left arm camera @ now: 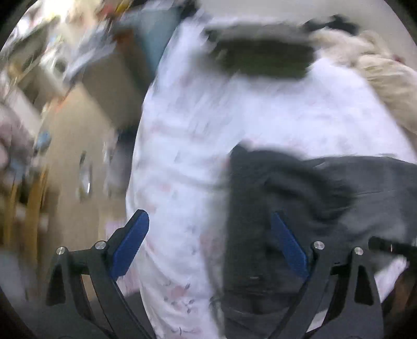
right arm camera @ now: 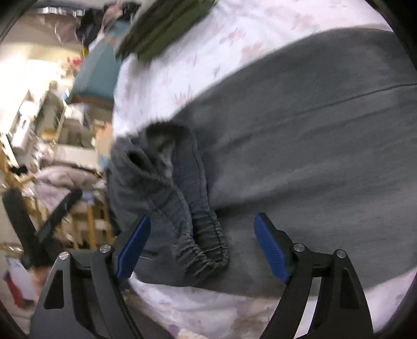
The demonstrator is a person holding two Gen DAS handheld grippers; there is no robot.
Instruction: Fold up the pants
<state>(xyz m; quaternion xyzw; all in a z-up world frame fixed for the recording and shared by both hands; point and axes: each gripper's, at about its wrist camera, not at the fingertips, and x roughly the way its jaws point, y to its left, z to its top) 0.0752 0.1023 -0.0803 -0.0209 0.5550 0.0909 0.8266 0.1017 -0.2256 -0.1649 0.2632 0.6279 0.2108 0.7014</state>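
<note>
Currently my left gripper (left arm camera: 209,238) hangs with its jaws spread wide and nothing between them, over the edge where the grey pants (left arm camera: 325,198) meet the flowered bedsheet (left arm camera: 182,146); that view is blurred. My right gripper (right arm camera: 202,240) is likewise wide apart, its blue pads (right arm camera: 271,247) clear of the cloth, straddling the bunched elastic waistband (right arm camera: 203,234). Pants lie spread on the sheet, with a folded green garment (right arm camera: 166,23) farther up the bed.
</note>
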